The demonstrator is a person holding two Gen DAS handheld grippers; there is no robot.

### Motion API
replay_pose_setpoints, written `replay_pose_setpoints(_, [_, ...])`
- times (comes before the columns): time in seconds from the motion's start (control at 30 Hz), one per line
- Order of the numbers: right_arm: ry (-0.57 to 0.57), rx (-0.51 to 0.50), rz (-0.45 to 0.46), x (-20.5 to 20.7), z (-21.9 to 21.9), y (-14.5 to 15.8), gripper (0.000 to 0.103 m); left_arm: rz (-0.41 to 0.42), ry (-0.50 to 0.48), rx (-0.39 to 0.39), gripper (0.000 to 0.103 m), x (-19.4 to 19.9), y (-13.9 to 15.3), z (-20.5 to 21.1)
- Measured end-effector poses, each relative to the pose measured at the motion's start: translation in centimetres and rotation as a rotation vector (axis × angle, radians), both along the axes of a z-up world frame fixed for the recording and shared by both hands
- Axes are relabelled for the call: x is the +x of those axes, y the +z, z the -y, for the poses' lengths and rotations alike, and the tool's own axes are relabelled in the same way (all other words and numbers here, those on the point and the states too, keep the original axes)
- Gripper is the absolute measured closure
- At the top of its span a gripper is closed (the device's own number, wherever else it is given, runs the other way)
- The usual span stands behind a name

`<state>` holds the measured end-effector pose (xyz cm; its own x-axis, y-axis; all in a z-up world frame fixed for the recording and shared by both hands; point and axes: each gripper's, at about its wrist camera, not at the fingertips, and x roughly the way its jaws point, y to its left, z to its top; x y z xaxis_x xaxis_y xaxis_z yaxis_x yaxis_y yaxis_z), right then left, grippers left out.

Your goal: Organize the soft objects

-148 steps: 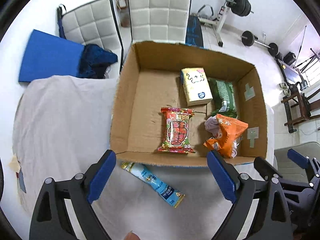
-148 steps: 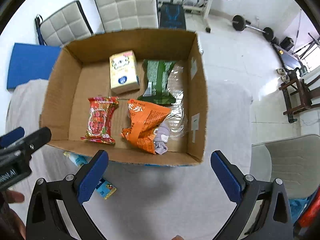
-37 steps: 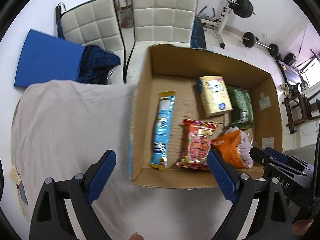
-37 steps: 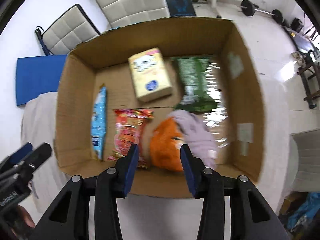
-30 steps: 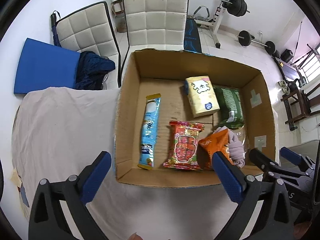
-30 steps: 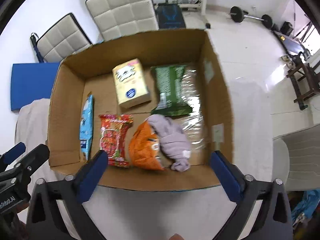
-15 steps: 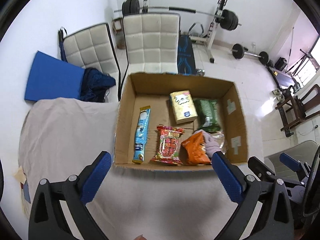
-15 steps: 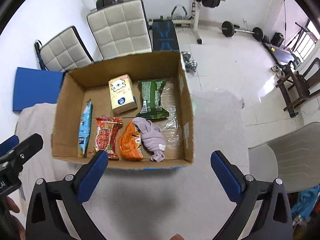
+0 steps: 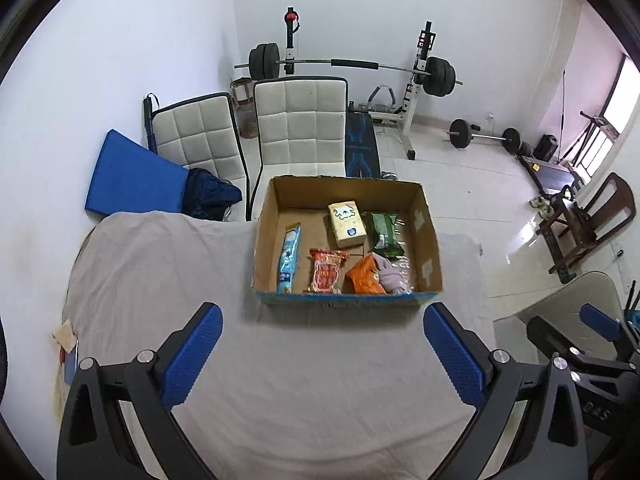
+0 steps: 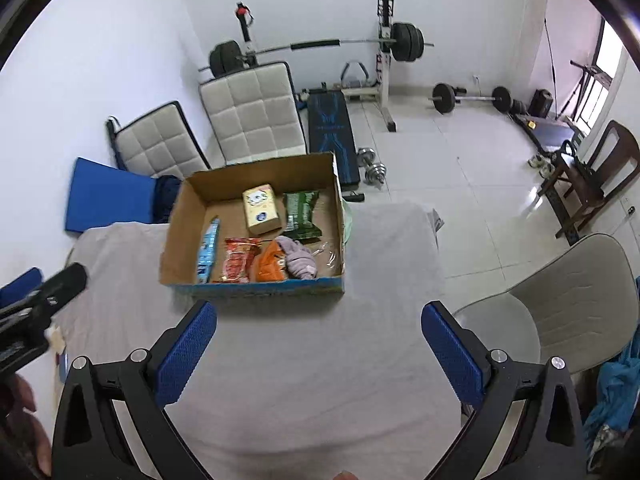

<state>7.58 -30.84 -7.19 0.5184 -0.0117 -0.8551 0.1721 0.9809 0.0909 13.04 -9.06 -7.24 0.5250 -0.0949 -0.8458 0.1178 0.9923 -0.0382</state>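
An open cardboard box (image 9: 428,248) (image 10: 176,240) stands on a table under a grey cloth. Inside lie a long blue packet (image 9: 289,256) (image 10: 208,250), a red snack bag (image 9: 326,272) (image 10: 239,265), an orange bag (image 9: 365,277) (image 10: 269,267), a lilac cloth (image 9: 390,274) (image 10: 298,260), a yellow tissue pack (image 9: 347,224) (image 10: 262,208) and a green bag (image 9: 384,229) (image 10: 302,210). My left gripper (image 9: 322,354) and right gripper (image 10: 316,350) are both open and empty, held high above the cloth, well short of the box.
The grey cloth (image 9: 160,272) covers the table. Two white padded chairs (image 9: 300,124) and a blue mat (image 9: 132,178) stand behind it. A beige chair (image 10: 560,304) is at the right. A barbell rack (image 9: 352,66) and weights are at the back.
Earlier the blue packet lay on the cloth outside the box; it now lies inside. Both grippers have pulled up and back, so the box looks smaller. The right gripper opened after being narrowed.
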Motion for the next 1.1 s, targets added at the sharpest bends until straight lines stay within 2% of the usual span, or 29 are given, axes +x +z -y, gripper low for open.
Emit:
replay_pose_setpoints(0.17, [0.033, -0.03, 0.031, -3.8, -1.6, 3.5, 0.0, 0.011, 0.001, 0.0, 0.0, -2.6, 1.6, -0.5])
replay_pose_setpoints(0.4, [0.066, -0.026, 0.022, -7.1, -3.1, 6.0, 0.0, 0.012, -0.009, 0.023, 0.0, -4.8, 2.7, -0.4])
replay_pose_setpoints(0.53, [0.076, -0.026, 0.031, -8.1, -3.7, 7.0, 0.0, 0.003, 0.002, 0.004, 0.0, -5.4, 2.9, -1.0])
replay_pose_setpoints(0.77, [0.056, -0.067, 0.084, -8.3, -3.6, 9.0, 0.0, 0.054, 0.017, 0.008, 0.0, -5.7, 4.2, -1.2])
replay_pose_setpoints(1.1, [0.035, -0.07, 0.126, -7.0, -3.0, 10.6, 0.0, 0.098, 0.035, 0.005, 0.0, -5.3, 5.4, -1.7])
